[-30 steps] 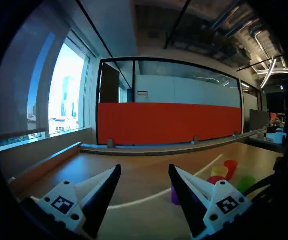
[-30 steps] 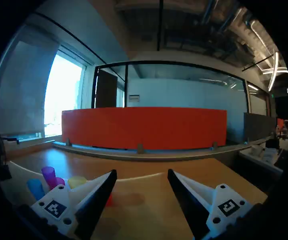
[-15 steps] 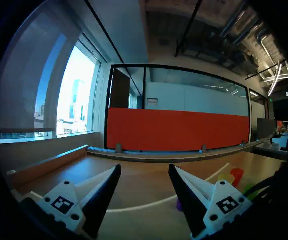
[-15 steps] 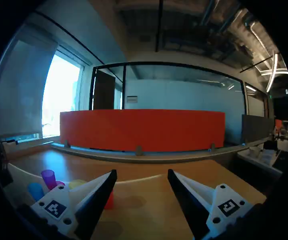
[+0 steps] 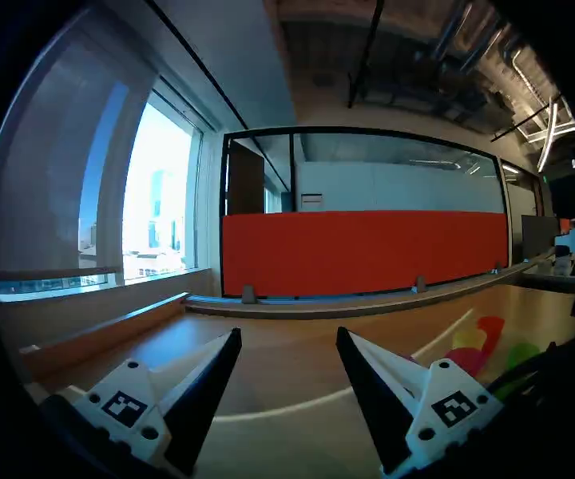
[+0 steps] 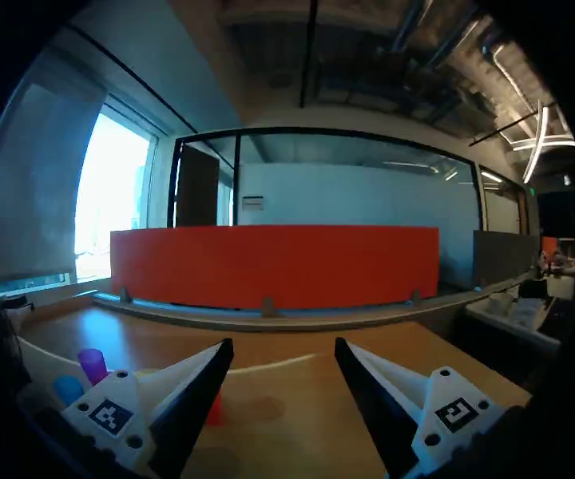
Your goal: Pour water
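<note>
L tongs (image 5: 286, 343), R tongs (image 6: 282, 351) agape; cups (image 5: 483, 345) shifted rightward vs before.

site: office | orange desk divider (image 5: 363, 251) running ahead of the jaws | glass-walled room (image 5: 399, 172) sitting behind | strip lights (image 5: 545, 137) glowing above-right

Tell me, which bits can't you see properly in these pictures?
- Left gripper view: the coloured cups are smeared by blur and partly behind one of the left gripper fingers, so they cannot be counted.
- Right gripper view: the red cup is mostly hidden behind one of the right gripper fingers; the blue cup has its base covered too.
- Both views: the cups are too small and side-on to tell whether any holds anything.
</note>
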The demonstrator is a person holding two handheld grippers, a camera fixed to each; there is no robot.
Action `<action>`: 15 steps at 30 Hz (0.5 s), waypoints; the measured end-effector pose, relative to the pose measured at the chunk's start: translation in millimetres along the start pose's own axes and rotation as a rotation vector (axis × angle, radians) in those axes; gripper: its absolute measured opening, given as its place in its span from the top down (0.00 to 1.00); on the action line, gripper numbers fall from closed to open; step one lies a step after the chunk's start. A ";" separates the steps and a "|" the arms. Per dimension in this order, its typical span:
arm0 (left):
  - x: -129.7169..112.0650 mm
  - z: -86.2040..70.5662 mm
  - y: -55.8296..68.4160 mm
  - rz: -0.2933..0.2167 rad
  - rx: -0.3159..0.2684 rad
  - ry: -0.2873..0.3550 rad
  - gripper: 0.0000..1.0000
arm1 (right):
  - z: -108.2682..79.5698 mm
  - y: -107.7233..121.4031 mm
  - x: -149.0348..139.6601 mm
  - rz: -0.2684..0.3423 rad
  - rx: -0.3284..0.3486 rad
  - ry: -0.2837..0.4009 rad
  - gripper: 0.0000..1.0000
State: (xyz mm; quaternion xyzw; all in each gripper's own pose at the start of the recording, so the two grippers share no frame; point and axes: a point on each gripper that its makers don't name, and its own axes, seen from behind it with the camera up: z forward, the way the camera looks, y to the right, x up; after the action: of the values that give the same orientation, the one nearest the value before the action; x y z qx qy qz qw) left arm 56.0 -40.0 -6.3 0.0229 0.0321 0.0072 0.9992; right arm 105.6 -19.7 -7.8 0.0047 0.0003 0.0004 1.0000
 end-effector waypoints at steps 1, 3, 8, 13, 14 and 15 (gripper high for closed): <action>-0.5 0.2 0.1 0.001 0.003 0.003 0.12 | -0.5 2.3 0.5 -0.002 -0.007 -0.001 0.01; -1.8 0.9 0.8 0.003 0.006 0.007 0.12 | -1.5 6.1 1.1 -0.006 -0.018 -0.002 0.02; -4.4 2.3 3.1 0.003 0.012 0.012 0.12 | -2.9 9.6 0.7 -0.015 -0.033 -0.002 0.02; -9.0 3.2 7.1 0.009 0.016 0.014 0.12 | -1.9 10.3 -1.3 -0.013 -0.039 -0.006 0.01; -10.2 3.6 7.9 0.010 0.017 0.013 0.12 | -1.6 10.4 -1.5 -0.012 -0.040 -0.007 0.01; -11.4 3.9 8.4 0.011 0.018 0.012 0.12 | -1.2 10.6 -1.3 -0.014 -0.040 -0.006 0.01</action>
State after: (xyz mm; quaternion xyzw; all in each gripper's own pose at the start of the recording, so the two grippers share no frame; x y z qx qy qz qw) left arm 44.8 -31.9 -1.3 0.0319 0.0382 0.0124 0.9987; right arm 104.4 -9.0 -8.9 -0.0153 -0.0027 -0.0064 0.9999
